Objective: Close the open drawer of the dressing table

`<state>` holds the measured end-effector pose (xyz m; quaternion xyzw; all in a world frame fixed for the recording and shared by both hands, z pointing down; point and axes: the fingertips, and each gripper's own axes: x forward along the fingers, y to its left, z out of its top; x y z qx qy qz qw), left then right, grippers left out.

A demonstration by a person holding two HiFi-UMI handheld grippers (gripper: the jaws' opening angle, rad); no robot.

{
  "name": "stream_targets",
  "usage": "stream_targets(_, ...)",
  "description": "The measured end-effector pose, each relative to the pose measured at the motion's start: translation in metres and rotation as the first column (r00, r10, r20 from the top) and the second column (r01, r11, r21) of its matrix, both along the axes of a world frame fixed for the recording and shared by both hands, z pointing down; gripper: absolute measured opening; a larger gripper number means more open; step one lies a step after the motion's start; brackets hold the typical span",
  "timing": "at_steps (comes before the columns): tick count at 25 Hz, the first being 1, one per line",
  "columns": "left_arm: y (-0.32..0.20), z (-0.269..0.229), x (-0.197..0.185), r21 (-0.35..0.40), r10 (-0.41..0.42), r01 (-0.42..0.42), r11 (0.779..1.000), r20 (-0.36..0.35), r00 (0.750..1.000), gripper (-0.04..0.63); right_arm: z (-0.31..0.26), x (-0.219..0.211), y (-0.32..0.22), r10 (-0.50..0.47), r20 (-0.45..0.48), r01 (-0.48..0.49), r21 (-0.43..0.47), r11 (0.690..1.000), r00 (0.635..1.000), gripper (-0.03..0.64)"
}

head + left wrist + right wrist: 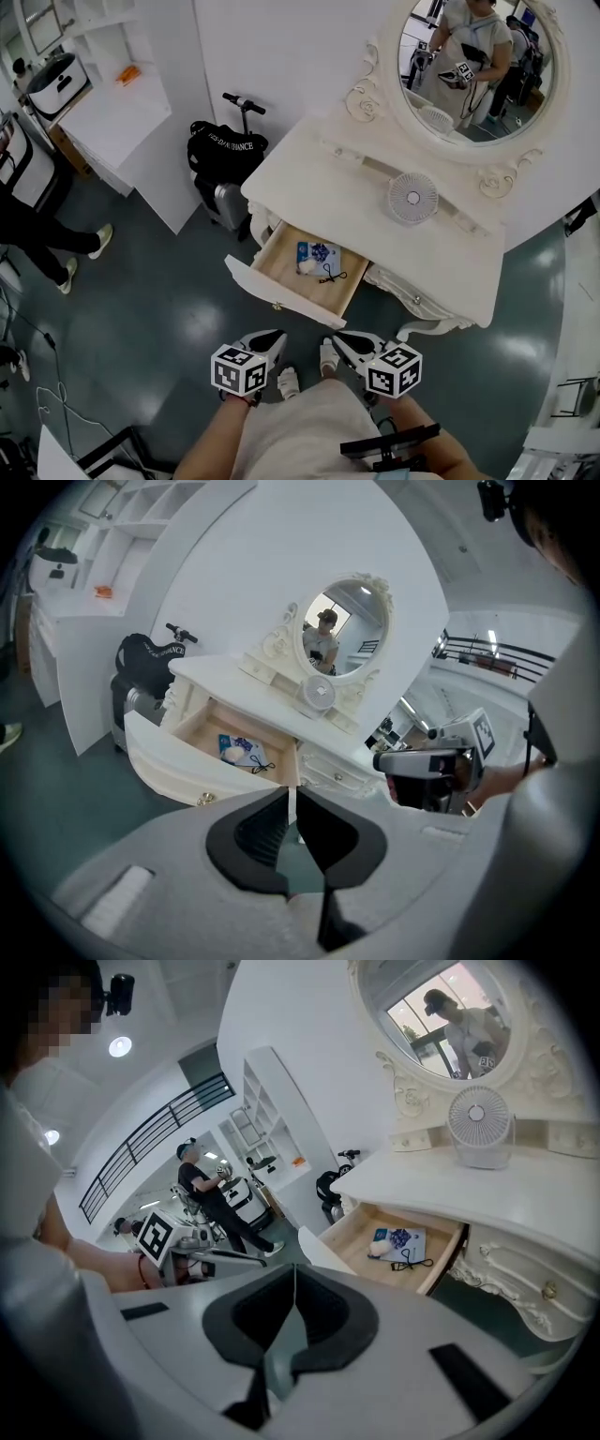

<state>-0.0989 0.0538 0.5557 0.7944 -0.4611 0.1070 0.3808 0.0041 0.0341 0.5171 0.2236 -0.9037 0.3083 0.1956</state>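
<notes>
The white dressing table (375, 202) has one drawer (277, 268) pulled out toward me, its wooden inside showing. In the drawer lie a blue booklet (320, 253), a small white thing and a black cord. My left gripper (272, 337) and right gripper (341, 340) hover side by side just short of the drawer's white front panel (269, 294), apart from it. Both are shut with nothing between the jaws. The left gripper view shows the shut left gripper (292, 791) below the drawer (202, 731). The right gripper view has the shut right gripper (294, 1269) left of the drawer (361, 1241).
A small white fan (412, 197) stands on the tabletop under the oval mirror (478, 61). A black bag on a suitcase and a scooter (225, 155) sit left of the table. A white shelf unit (117, 112) and a standing person (33, 234) are further left.
</notes>
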Motion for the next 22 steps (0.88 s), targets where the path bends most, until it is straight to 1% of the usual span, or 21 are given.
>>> stream_targets(5, -0.017, 0.016, 0.001, -0.027, 0.006, -0.005, 1.000, 0.049, 0.999, 0.011, 0.003, 0.000, -0.007, 0.013, 0.003, -0.013, -0.005, 1.000, 1.000, 0.018)
stream_targets(10, -0.029, 0.034, 0.001, -0.054, 0.007, -0.003, 0.999, 0.060, 0.998, 0.012, 0.008, 0.007, -0.015, 0.057, 0.027, -0.056, -0.028, 0.998, 0.998, 0.018)
stream_targets(14, -0.038, 0.044, -0.003, -0.064, -0.004, 0.010, 0.998, 0.086, 0.996, 0.015, 0.011, 0.013, -0.023, 0.083, 0.027, -0.082, -0.038, 0.996, 0.996, 0.018)
stream_targets(17, -0.042, 0.054, -0.009, -0.083, -0.012, 0.021, 0.996, 0.109, 0.994, 0.050, 0.013, 0.015, -0.025, 0.088, 0.025, -0.087, -0.042, 0.995, 0.996, 0.018)
stream_targets(22, -0.048, 0.073, -0.015, -0.117, 0.003, 0.015, 0.993, 0.155, 0.988, 0.096, 0.017, 0.015, -0.025, 0.095, 0.027, -0.094, -0.054, 0.994, 0.995, 0.018)
